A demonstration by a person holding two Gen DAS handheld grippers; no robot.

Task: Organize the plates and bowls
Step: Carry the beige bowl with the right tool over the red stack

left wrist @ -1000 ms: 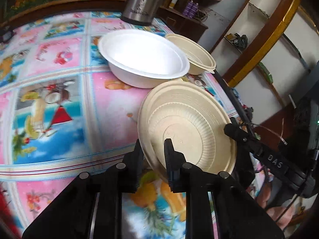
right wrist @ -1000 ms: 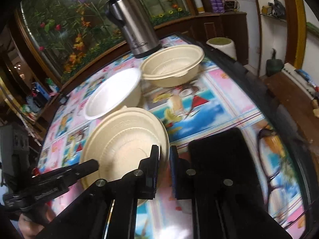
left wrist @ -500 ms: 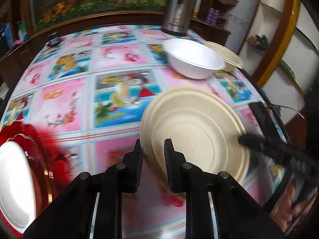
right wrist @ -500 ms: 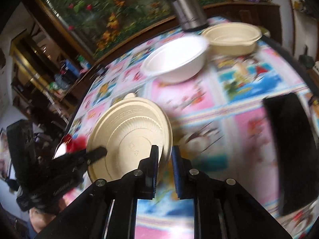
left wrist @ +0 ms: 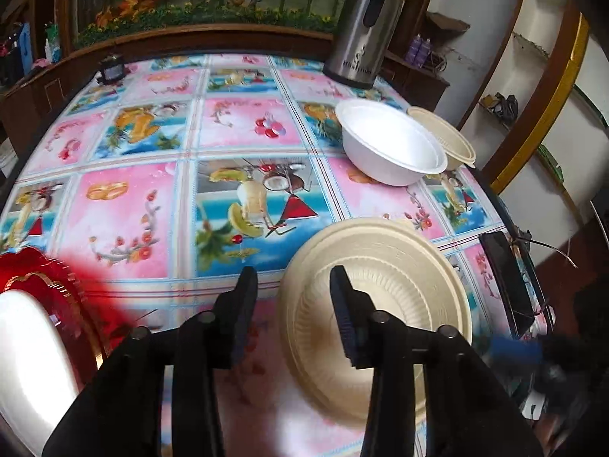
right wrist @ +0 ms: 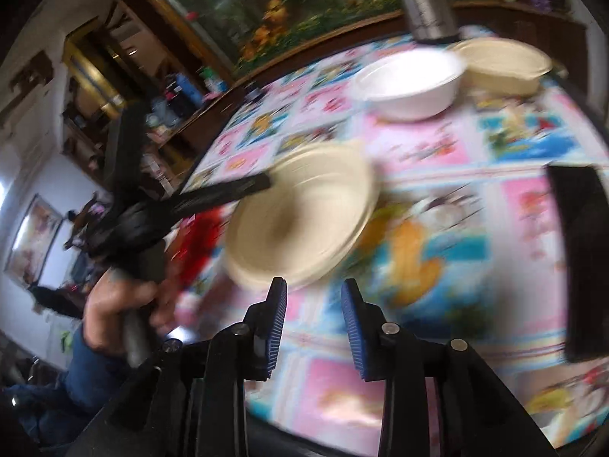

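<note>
Left tool [left wrist: 293, 304] low in the left wrist view, jaws spreading apart, pads pressing on nothing; left rim of the cream plate [left wrist: 396, 266] just between them, right finger [left wrist: 344, 316] overlapping the plate's inside. Plate lying on the patterned bench [left wrist: 152, 198], lower right of centre. White bowl [left wrist: 392, 148] upper right, touching a cream bowl [left wrist: 453, 141] behind it. Steel flask [left wrist: 361, 30] at top. Red tray with a white plate [left wrist: 26, 358] at lower left edge. Dark phone [left wrist: 506, 278] at right. Right tool [right wrist: 314, 320] bottom centre of the blurred right wrist view, jaws spreading, gap holding nothing, plate just beyond the tips.
</note>
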